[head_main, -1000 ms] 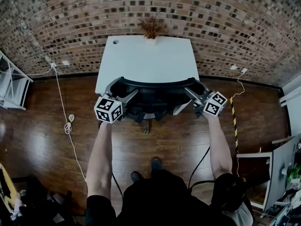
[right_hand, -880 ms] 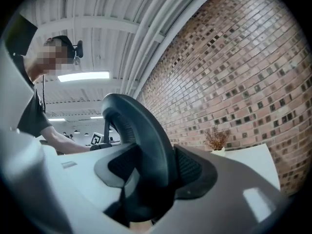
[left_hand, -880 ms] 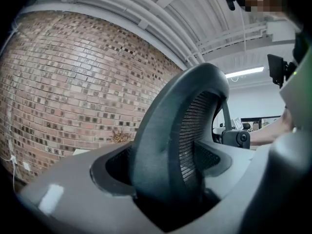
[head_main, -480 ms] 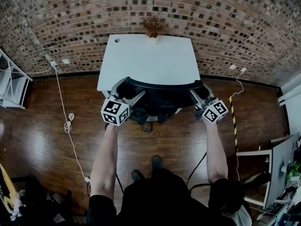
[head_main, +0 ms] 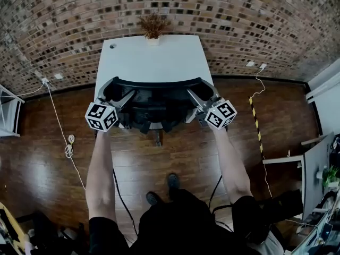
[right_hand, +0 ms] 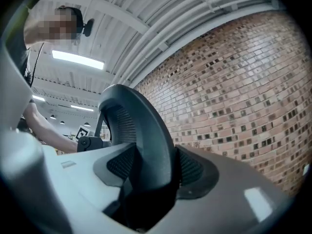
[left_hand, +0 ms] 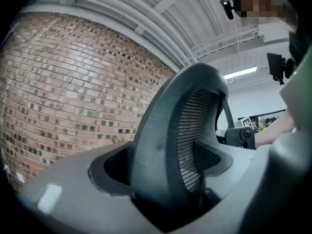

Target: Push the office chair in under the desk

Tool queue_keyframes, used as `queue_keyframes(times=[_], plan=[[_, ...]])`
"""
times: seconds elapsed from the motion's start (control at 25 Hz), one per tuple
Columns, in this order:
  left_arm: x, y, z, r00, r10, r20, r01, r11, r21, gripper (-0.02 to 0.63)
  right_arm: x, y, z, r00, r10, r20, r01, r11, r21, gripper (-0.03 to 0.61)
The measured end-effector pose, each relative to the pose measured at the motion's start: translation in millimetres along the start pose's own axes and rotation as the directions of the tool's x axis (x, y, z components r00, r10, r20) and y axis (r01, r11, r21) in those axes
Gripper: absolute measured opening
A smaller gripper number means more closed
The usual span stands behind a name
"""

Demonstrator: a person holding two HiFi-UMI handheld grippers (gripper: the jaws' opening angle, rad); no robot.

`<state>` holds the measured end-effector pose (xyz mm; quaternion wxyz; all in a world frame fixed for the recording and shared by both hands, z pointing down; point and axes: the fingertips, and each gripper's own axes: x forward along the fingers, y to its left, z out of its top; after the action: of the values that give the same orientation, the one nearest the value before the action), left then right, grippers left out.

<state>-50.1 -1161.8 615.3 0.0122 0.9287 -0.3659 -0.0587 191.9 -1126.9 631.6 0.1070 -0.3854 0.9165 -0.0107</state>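
The black mesh office chair [head_main: 154, 85] stands at the front edge of the white desk [head_main: 151, 57], its seat partly beneath the top. My left gripper [head_main: 118, 95] is shut on the left end of the curved backrest [left_hand: 165, 140]. My right gripper [head_main: 197, 97] is shut on the right end [right_hand: 146, 130]. In both gripper views the dark backrest rim fills the gap between the grey jaws, with the pads [left_hand: 112, 172] against it. The chair's base and castors are mostly hidden under the seat.
A small dried plant [head_main: 153, 25] sits at the desk's far edge against the brick wall [head_main: 255, 20]. A white cable [head_main: 68, 142] trails over the wood floor at left. Yellow-black tape [head_main: 256, 124] and another desk [head_main: 317, 163] lie at right. A white shelf [head_main: 5, 118] stands far left.
The chair has rolled forward toward the wall with both grippers still on its backrest. The person has stepped after it, and the view has shifted right.
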Motion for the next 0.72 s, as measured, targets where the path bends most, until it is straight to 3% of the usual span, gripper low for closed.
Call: queue_keyframes(times=[0.16,0.44,0.56,0.64,0.72], plan=[[4,12,-3,0.999,0.034,0.04,-0.034,0.999,-0.001,0.48,22,-16,-8,1.0,-0.001,0.015,0.002,0.999,-0.048,0.245],[11,12,-7,0.998,0.02,0.06,-0.021,1.0,0.011,0.477,20,-20,-9,0.999,0.027,0.024,-0.026,0.997,-0.07,0.241],[0,-4,-15,1.0,0.013,0.014,-0.012,1.0,-0.016,0.477,3,-6,-15,0.999,0.049,-0.025,-0.05,0.998,-0.036,0.241],[-2,-12,-2,1.0,0.008,0.006,-0.008,0.999,-0.035,0.479,-11,-9,-2,0.999,0.032,-0.028,-0.031,0.999,0.015,0.247],[-20,-9,23,0.995,0.087,0.047,-0.084,0.994,-0.066,0.478,-32,-18,23,1.0,-0.024,0.015,0.023,0.996,0.083,0.259]])
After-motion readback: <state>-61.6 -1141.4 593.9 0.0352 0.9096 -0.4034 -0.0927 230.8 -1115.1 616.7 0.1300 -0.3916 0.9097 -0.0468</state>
